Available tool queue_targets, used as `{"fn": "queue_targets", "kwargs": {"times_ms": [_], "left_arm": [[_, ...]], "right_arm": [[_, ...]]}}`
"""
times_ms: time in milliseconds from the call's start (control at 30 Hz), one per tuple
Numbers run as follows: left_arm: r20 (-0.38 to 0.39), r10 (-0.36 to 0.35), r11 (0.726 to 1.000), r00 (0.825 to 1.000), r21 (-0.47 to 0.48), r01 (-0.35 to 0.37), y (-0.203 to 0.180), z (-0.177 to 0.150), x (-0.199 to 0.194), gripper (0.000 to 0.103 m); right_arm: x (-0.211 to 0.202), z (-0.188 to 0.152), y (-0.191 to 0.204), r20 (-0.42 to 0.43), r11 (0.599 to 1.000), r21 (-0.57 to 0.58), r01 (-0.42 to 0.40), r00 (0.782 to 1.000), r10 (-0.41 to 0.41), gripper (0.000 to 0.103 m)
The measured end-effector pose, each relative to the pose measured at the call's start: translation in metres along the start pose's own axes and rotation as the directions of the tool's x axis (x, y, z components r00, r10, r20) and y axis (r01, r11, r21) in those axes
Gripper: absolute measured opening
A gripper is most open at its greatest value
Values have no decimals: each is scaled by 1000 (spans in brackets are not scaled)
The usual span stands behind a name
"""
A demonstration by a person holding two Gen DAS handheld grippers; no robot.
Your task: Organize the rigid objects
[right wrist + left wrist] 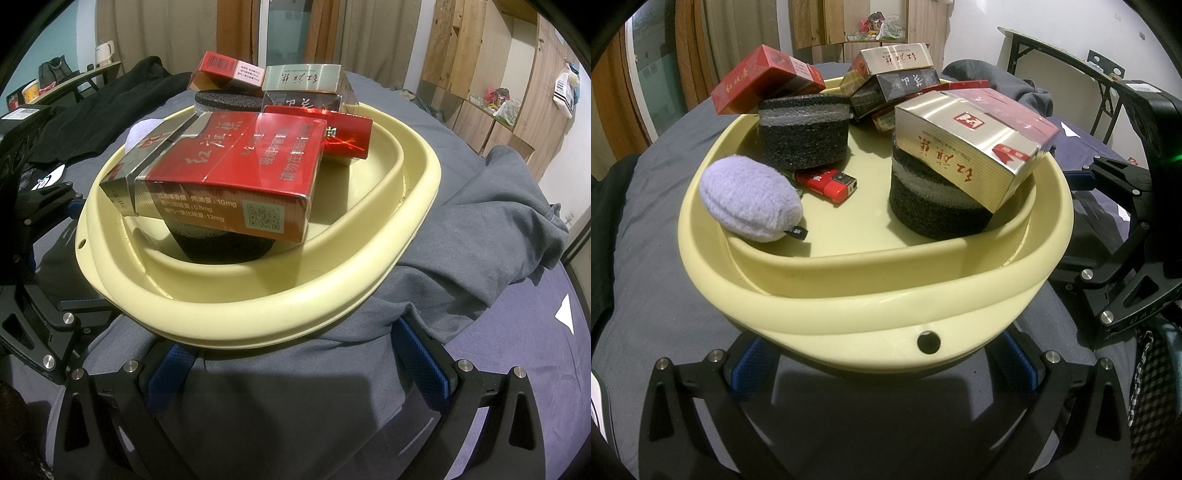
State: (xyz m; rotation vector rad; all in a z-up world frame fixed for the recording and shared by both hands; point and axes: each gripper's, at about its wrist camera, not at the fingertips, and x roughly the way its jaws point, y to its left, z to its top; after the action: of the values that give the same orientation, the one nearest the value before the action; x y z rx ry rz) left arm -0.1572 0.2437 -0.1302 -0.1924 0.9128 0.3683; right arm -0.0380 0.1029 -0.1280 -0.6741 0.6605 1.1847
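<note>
- Sitting on a grey-covered bed (657,295), the cream basin (871,291) already carries nearly everything we can see.
- Up top right, a silver-and-red pack (975,140) is perched tilted on a dark foam puck (923,206), looking none too steady!
- Far left, a red pack (764,79) leans on the second foam puck (803,133); behind them a stack of packs (894,79) sits at the back rim.
- On the basin floor: a red lighter (827,182) and, just beside it, a lilac plush pouch (750,199) against the wall.
- Left hand-held gripper (882,365): jaws spread wide, nothing held, straddling the basin's near rim.
- Right hand-held gripper (295,354): also released and empty at its side of the rim.
- My read: gathering looks largely done; what's left is squaring up those tilted packs, or perhaps shifting the basin.
</note>
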Motion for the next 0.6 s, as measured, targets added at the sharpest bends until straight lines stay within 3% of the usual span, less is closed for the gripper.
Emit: {"fn": "queue_targets", "kwargs": {"times_ms": [600], "left_arm": [[0, 0, 1000, 1000, 0, 0, 0, 0, 0, 103]], "right_arm": [[0, 0, 0, 0, 1000, 0, 0, 1000, 0, 103]]}}
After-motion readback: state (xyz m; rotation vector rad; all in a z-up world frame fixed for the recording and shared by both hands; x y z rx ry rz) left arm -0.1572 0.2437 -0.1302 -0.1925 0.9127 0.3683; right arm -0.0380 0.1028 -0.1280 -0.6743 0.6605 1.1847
